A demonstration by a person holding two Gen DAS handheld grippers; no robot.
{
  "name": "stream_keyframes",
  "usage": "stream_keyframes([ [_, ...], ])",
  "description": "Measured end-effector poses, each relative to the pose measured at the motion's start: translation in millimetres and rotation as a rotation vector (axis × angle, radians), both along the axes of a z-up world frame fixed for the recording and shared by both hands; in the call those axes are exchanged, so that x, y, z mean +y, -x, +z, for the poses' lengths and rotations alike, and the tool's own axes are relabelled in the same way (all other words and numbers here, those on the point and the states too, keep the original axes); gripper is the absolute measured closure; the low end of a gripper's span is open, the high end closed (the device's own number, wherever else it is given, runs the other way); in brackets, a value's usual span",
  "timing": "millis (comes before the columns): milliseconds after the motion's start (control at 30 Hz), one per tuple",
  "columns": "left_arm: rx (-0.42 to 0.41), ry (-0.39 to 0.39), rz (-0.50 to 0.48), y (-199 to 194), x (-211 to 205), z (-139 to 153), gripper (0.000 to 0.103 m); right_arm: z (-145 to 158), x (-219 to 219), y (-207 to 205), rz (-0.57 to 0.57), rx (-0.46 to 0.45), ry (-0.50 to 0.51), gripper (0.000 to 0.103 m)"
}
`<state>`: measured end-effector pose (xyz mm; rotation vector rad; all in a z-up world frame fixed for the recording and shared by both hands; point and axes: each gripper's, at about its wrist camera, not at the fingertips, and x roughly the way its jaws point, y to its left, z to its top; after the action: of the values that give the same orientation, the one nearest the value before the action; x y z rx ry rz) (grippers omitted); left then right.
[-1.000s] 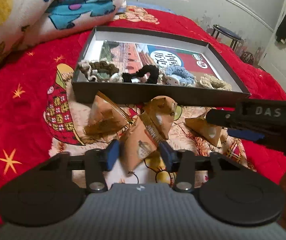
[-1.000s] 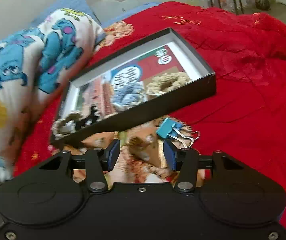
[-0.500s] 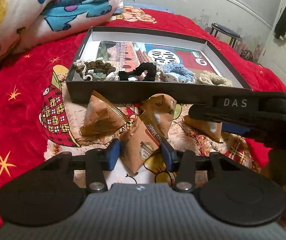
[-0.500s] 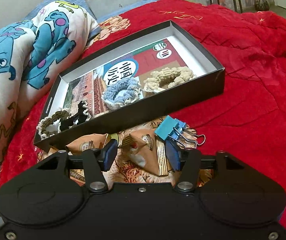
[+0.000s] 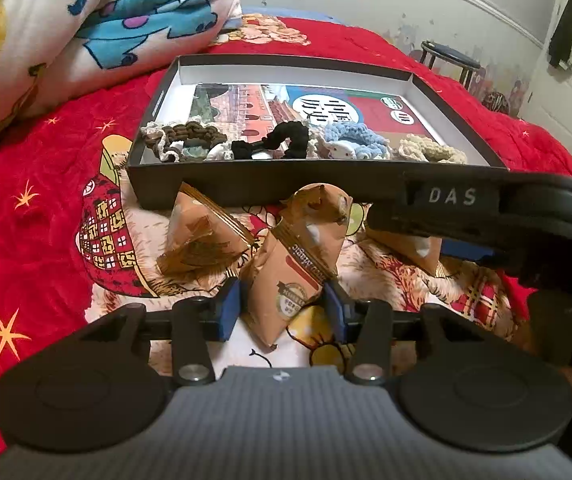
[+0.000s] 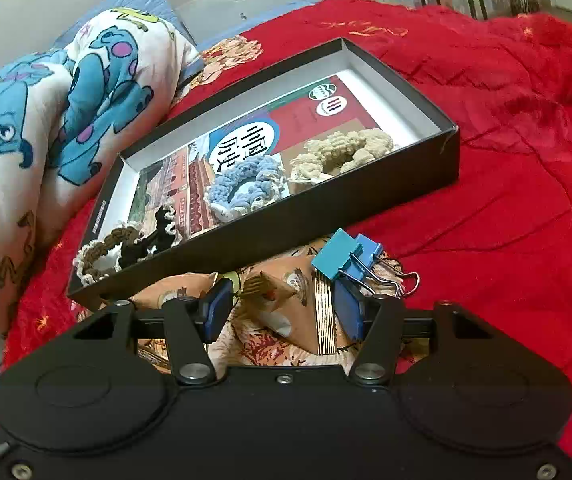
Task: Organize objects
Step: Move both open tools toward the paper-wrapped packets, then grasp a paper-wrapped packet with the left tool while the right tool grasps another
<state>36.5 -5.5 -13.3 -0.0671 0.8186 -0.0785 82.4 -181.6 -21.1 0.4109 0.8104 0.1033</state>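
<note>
A black box (image 5: 269, 190) with a picture book and several crocheted scrunchies (image 5: 356, 142) lies on the red bedspread. Three brown triangular snack packets lie before it. My left gripper (image 5: 281, 310) has its pads around the middle packet (image 5: 296, 272), touching it. My right gripper (image 6: 283, 312) is open around another packet (image 6: 286, 304); its black body (image 5: 486, 216) crosses the left wrist view at right. Two blue binder clips (image 6: 346, 258) lie just beyond the right fingertip. A third packet (image 5: 201, 240) lies left.
A folded cartoon quilt (image 5: 65, 32) is piled at the back left. A round stool (image 5: 450, 56) stands past the bed's far edge. The bedspread (image 6: 506, 140) stretches to the right of the box.
Both grippers have lowered and moved in toward the packets. The right gripper now straddles its packet, with the clips closer to its right finger. The left gripper stays on the middle packet.
</note>
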Motion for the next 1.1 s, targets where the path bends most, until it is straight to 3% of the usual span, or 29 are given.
stream_keyframes([
  [167, -0.012, -0.014, 0.008, 1, -2, 2, 0.060, 0, 2, 0, 0.000, -0.002, 0.006, 0.048],
  [267, -0.012, -0.004, 0.018, 2, 0, 3, 0.062, 0, 0, -1, -0.005, 0.007, -0.008, 0.052],
  [333, -0.012, -0.006, 0.019, 2, 0, 3, 0.063, 0, -2, -1, -0.010, 0.014, -0.015, 0.062],
  [633, -0.026, -0.016, 0.029, 3, 1, 7, 0.066, 4, 4, 4, -0.020, 0.019, 0.004, 0.070],
  [733, -0.050, -0.053, 0.043, 5, -1, 13, 0.066, 8, 0, 7, -0.026, 0.028, -0.037, 0.071],
  [900, -0.069, -0.026, 0.044, 9, 1, 22, 0.067, 19, -10, 13, -0.035, 0.011, -0.091, 0.071],
  [1033, -0.054, -0.012, 0.029, 11, 0, 23, 0.068, 22, -24, 22, -0.048, 0.024, -0.193, 0.071],
  [1100, -0.083, -0.036, 0.026, 14, -3, 25, 0.068, 25, -28, 28, -0.043, 0.010, -0.212, 0.071],
])
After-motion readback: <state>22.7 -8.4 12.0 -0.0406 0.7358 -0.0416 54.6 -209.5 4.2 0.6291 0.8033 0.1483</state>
